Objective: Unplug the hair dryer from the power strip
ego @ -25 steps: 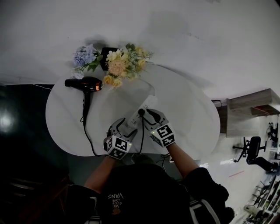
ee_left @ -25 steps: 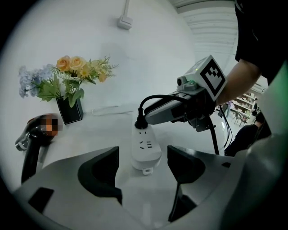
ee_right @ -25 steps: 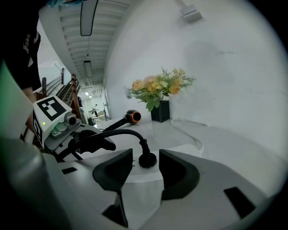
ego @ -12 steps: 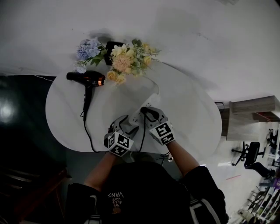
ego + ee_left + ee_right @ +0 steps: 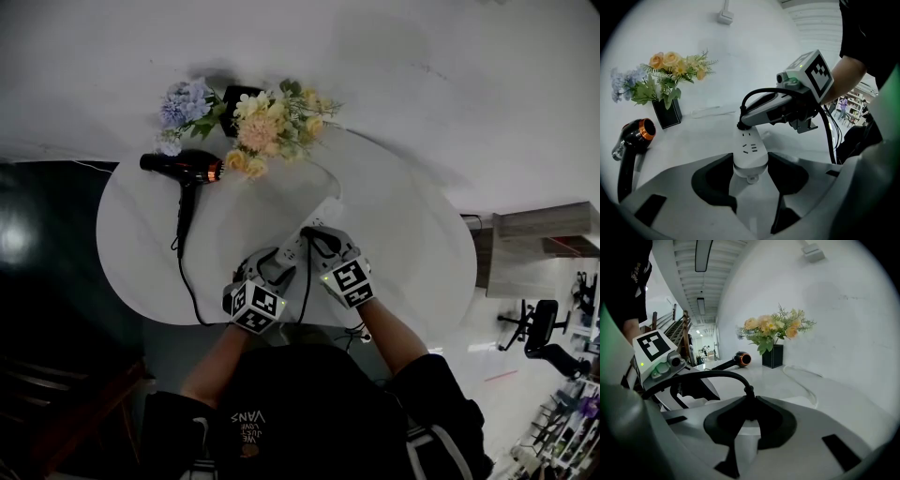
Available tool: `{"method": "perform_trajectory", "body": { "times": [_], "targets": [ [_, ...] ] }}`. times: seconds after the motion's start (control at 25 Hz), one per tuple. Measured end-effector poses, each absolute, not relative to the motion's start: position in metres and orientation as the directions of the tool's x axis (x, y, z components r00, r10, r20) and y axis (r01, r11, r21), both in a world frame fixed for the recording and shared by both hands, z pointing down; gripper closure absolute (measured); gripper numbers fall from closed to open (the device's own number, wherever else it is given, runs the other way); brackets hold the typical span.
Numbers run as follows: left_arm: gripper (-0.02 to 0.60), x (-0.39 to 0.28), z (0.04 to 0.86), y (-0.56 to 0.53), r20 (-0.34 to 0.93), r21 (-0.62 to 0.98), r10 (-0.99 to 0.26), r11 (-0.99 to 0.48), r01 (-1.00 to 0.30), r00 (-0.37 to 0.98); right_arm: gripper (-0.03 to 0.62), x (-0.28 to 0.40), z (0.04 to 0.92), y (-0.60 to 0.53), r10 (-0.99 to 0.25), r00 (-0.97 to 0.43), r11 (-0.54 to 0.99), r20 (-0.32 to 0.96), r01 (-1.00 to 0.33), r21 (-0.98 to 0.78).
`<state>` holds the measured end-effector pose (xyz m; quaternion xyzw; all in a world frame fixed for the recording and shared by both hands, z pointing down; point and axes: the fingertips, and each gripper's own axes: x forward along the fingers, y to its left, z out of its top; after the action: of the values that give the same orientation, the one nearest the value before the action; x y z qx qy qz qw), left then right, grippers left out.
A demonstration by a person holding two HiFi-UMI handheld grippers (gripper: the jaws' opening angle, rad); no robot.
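A white power strip lies on the round white table. The near end of the power strip sits between the pads of my left gripper, whose closing jaws touch its sides. My right gripper is closing its jaws on the black plug, which stands in the strip's socket. The pads press on the plug. The plug's black cord arcs away to the left. The black hair dryer with an orange ring lies at the table's far left, apart from both grippers.
A black vase of yellow and blue flowers stands at the table's back edge by the wall. The strip's white cable curls across the table to the right. The dryer's cord runs over the table's front edge.
Both grippers have kept their places at the power strip. The right jaws look drawn in tighter round the plug. The hair dryer and flowers have not moved.
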<state>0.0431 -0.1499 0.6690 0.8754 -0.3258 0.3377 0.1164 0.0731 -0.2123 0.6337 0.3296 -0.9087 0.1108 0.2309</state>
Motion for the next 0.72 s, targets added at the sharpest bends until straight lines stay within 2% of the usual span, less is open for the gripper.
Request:
{"method": "perform_trajectory", "body": {
  "times": [0.72],
  "targets": [
    [0.333,0.0435,0.6709,-0.1492,0.684,0.023,-0.459,-0.763,-0.646,0.567,0.522,0.0746,0.6332,-0.2128,-0.573,-0.645,0.723,0.506,-0.688,-0.058]
  ]
}}
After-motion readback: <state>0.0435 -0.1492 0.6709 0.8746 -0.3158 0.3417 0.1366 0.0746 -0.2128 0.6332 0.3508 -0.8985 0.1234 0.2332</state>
